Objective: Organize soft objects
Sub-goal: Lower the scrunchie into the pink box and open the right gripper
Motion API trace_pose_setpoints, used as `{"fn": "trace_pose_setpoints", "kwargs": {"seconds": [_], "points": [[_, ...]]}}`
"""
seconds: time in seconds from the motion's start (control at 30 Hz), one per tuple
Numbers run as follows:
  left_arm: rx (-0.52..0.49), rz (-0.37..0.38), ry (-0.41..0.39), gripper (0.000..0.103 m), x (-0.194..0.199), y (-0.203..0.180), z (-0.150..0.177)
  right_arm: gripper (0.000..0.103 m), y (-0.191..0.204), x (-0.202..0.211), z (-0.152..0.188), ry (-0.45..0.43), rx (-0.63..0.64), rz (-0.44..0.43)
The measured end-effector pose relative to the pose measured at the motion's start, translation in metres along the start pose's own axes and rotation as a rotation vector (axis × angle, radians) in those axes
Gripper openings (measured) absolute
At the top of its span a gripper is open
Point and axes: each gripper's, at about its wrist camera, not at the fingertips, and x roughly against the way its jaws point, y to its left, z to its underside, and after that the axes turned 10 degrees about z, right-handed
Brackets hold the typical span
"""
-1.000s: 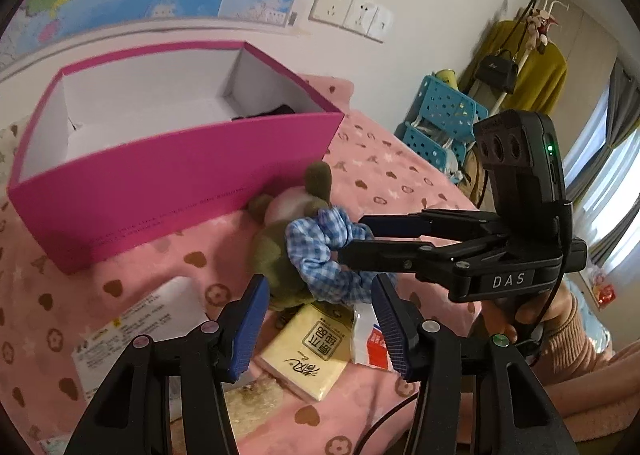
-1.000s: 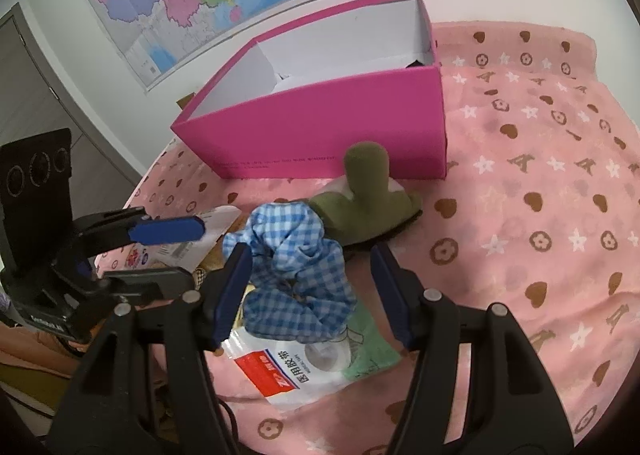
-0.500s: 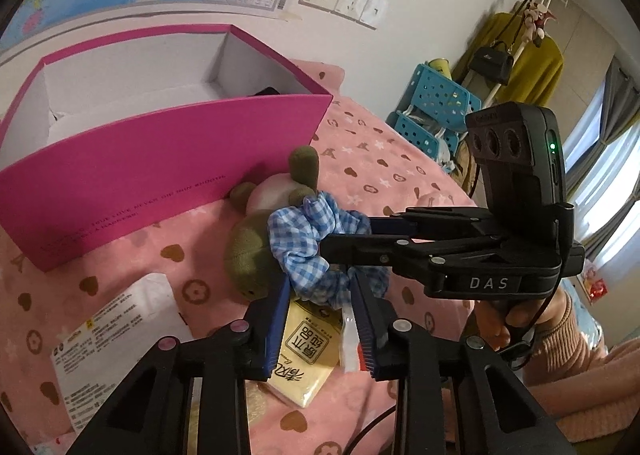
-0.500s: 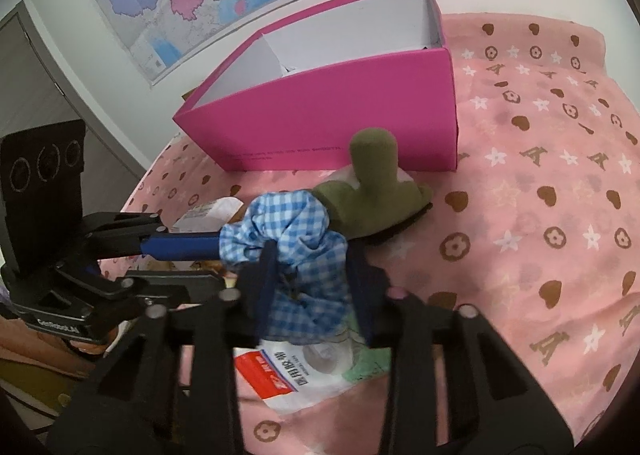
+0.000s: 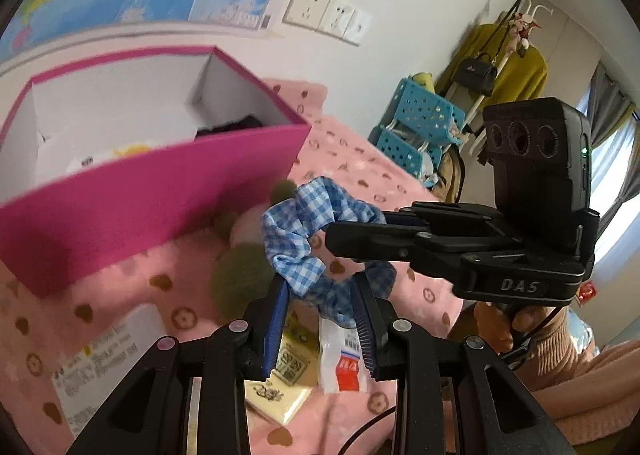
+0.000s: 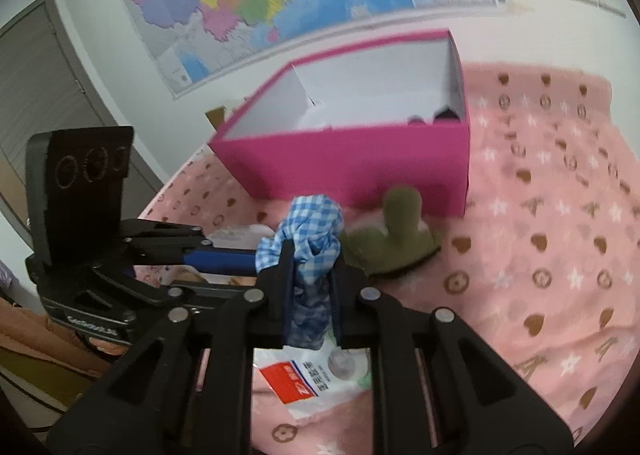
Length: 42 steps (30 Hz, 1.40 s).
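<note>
A blue-and-white checked scrunchie [image 5: 298, 231] hangs in the air above the pink blanket, held from two sides. My left gripper [image 5: 320, 291] is shut on its lower part. My right gripper [image 6: 310, 255] is shut on the scrunchie [image 6: 316, 227] too; it also shows in the left wrist view [image 5: 360, 231] coming in from the right. A green plush toy [image 6: 396, 243] lies on the blanket below, against the open pink box [image 6: 352, 151], [image 5: 120, 191]. The box holds a dark item [image 5: 240, 125] and something yellow.
Flat packets lie on the blanket under the grippers: a white one with red print [image 6: 316, 375], a yellow one [image 5: 284, 379] and a white printed sheet [image 5: 104, 359]. A map and sockets are on the wall. Blue baskets [image 5: 416, 135] and a coat rack stand beyond the bed.
Both grippers closed on the scrunchie, which was loose between open jaws a second ago. The scrunchie has been lifted off the plush toy and is stretched between them.
</note>
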Motion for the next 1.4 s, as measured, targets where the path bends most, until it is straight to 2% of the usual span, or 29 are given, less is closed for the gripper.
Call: {"fn": "trace_pose_setpoints", "kwargs": {"seconds": [0.37, 0.73, 0.87, 1.23, 1.33, 1.4], "points": [[-0.066, -0.068, -0.096, 0.031, 0.024, -0.004, -0.042, 0.017, 0.011, 0.016, -0.045, -0.11, 0.071, -0.023], [-0.091, -0.165, -0.145, 0.031, 0.026, 0.01, -0.089, 0.017, 0.005, 0.001, -0.103, -0.172, 0.079, -0.045], [-0.065, -0.194, -0.135, 0.031, 0.019, 0.025, -0.099, 0.017, -0.003, -0.012, -0.113, -0.157, 0.062, -0.048], [-0.019, -0.269, -0.07, 0.031, -0.014, 0.051, -0.11, 0.019, -0.031, -0.058, -0.124, -0.067, 0.029, 0.027], [0.001, -0.3, -0.05, 0.033, -0.023, 0.058, -0.112, 0.022, -0.035, -0.07, -0.12, -0.041, 0.033, 0.082], [0.009, -0.318, -0.036, 0.034, -0.027, 0.062, -0.112, 0.029, -0.04, -0.079, -0.119, -0.016, 0.028, 0.129]]}}
